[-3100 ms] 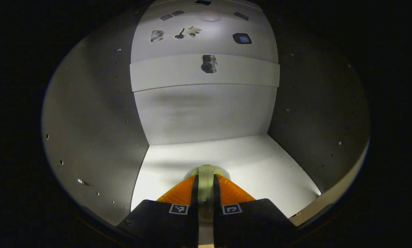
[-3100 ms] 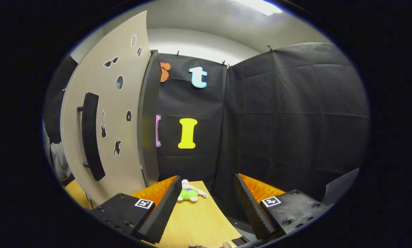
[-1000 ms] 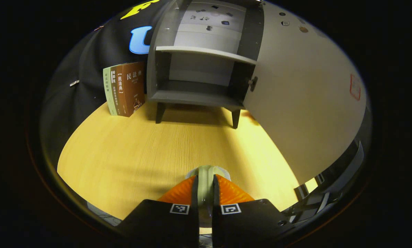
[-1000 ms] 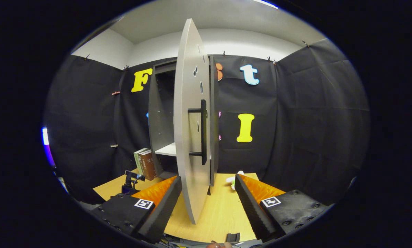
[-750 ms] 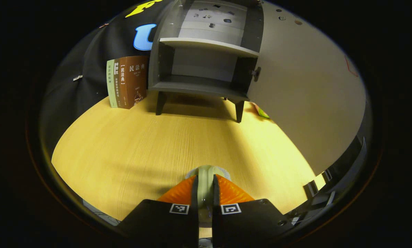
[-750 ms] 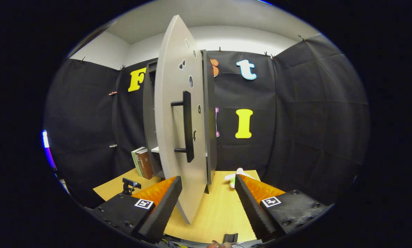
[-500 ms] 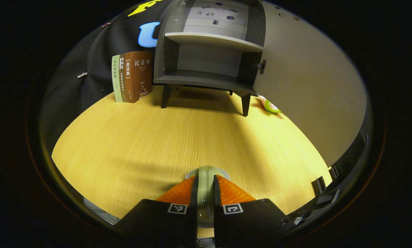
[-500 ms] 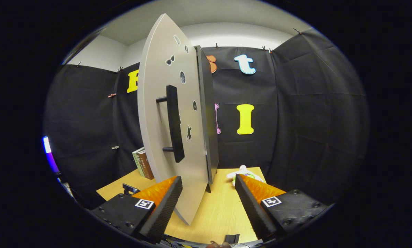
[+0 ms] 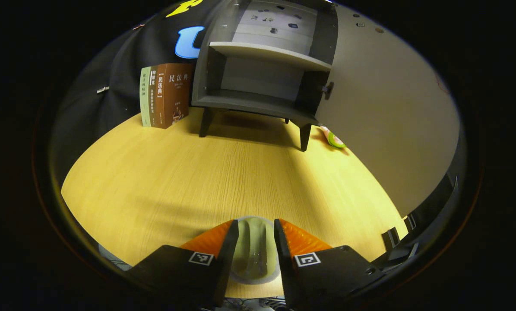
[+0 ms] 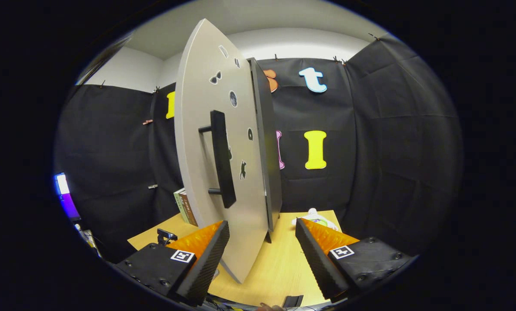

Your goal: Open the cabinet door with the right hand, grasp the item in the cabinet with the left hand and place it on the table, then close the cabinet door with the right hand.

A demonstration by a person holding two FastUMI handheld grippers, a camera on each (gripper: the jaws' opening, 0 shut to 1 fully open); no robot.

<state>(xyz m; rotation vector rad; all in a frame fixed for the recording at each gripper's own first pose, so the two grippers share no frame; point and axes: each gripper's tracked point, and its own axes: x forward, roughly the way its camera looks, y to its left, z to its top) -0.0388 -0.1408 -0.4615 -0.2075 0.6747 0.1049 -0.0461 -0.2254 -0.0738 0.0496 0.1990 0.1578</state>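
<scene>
Left gripper view: left gripper point(image 9: 254, 242) fingers spread around the item point(image 9: 253, 250) on the surface point(image 9: 175, 181); lift straight off. Right gripper point(image 10: 258, 242) fingers spread, push door point(image 10: 206, 142) gently.

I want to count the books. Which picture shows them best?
The left gripper view: the books stand upright beside the cabinet, spines facing the camera. In the right gripper view, the open door hides most of them.

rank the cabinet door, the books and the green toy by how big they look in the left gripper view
1. cabinet door, though it is nearest the camera.
2. books.
3. green toy, partly hidden behind the door.
</scene>
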